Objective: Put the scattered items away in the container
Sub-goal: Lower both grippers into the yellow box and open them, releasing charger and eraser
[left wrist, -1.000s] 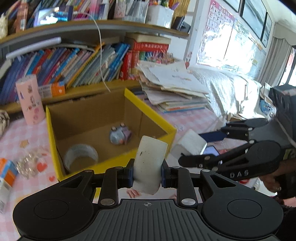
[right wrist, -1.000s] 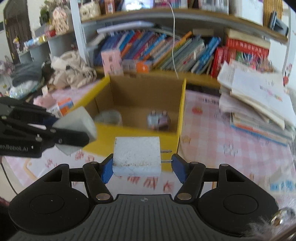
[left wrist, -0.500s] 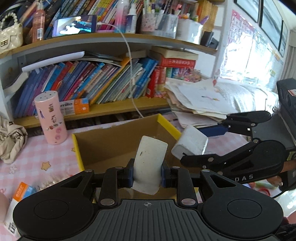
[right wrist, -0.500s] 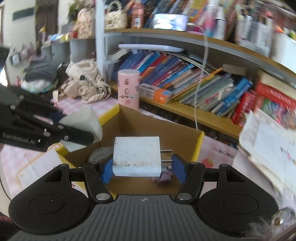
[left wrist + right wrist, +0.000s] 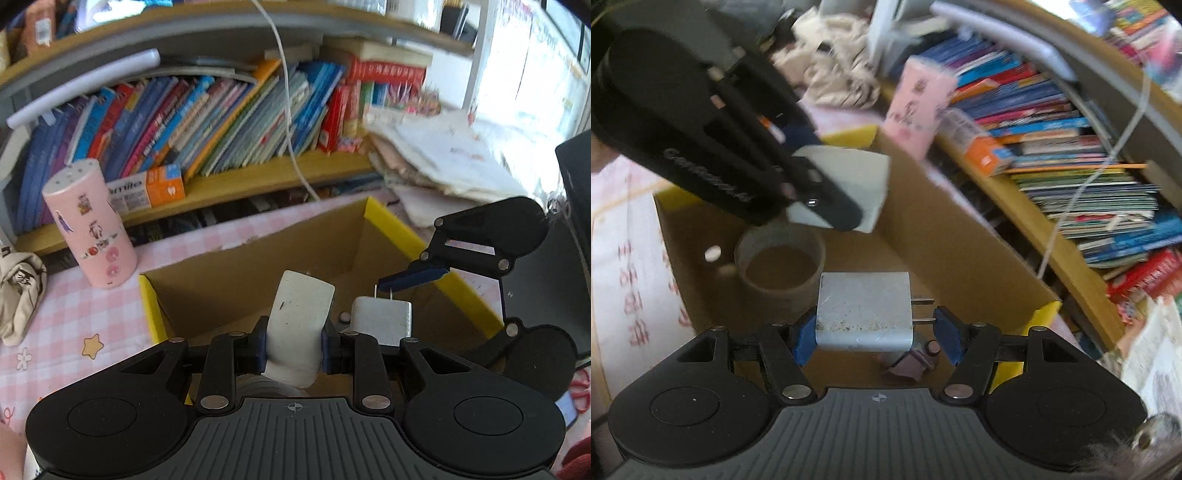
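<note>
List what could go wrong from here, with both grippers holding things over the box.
1. The left gripper and right gripper crowd together over the cardboard box; they may collide.
2. The charger is pinched across its prongs, so it may twist free.
3. Dropped, it could land on the tape roll or the small toy.

Right wrist view: motion blur degrades the whole frame. Lettering on the left gripper (image 5: 827, 206) arm at 10 o'clock is unreadable. The small purple item (image 5: 912, 363) at 6 o'clock is largely covered by the white charger (image 5: 864, 310) and the right gripper (image 5: 875, 332) body; its identity cannot be determined. The book spines (image 5: 1071, 147) at 2 o'clock are illegible.

Left wrist view: the lower end of the white block (image 5: 297, 328) is hidden behind the left gripper (image 5: 293, 347) body. The floor of the cardboard box (image 5: 258, 273) is mostly occluded. The beige cloth (image 5: 18, 295) at 9 o'clock is cut by the frame edge.
</note>
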